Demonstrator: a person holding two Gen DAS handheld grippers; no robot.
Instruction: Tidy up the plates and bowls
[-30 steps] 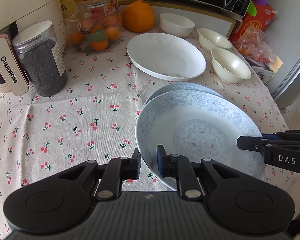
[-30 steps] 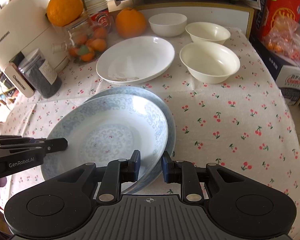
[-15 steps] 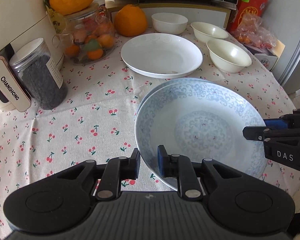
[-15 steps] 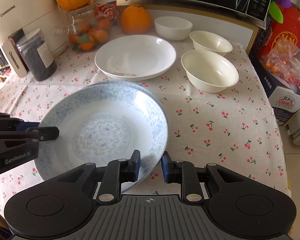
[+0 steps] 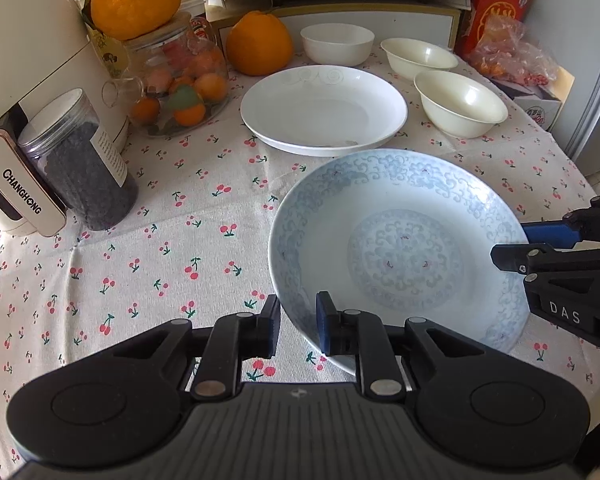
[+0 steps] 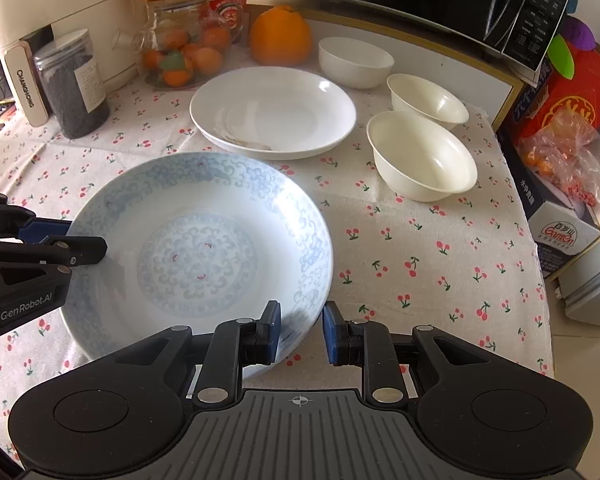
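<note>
I hold the blue plate [image 5: 400, 248] by its rim with both grippers. My left gripper [image 5: 298, 326] straddles the near-left edge, one finger outside and under the rim, the other on the inner slope, closed against the china. My right gripper [image 6: 300, 330] does the same on the opposite edge, one finger over the inside, the other outside the rim, clamped on it. Each gripper shows in the other's view at the plate's far side.

The plate sits between my two pairs of fingers, face up, roughly level. It is round, so it has no long axis; its hollow opens upward. I cannot tell whether its underside touches the tablecloth [image 5: 148, 240] or hangs just above it.

Ahead of my fingers, just past the blue plate's far rim, lies the white plate [image 5: 324, 110]. Beyond that, toward the right fingers, stand three bowls: one nearest [image 6: 422, 156], a second [image 6: 426, 100] behind it, a third [image 6: 354, 62] by the orange [image 6: 280, 36].
</note>
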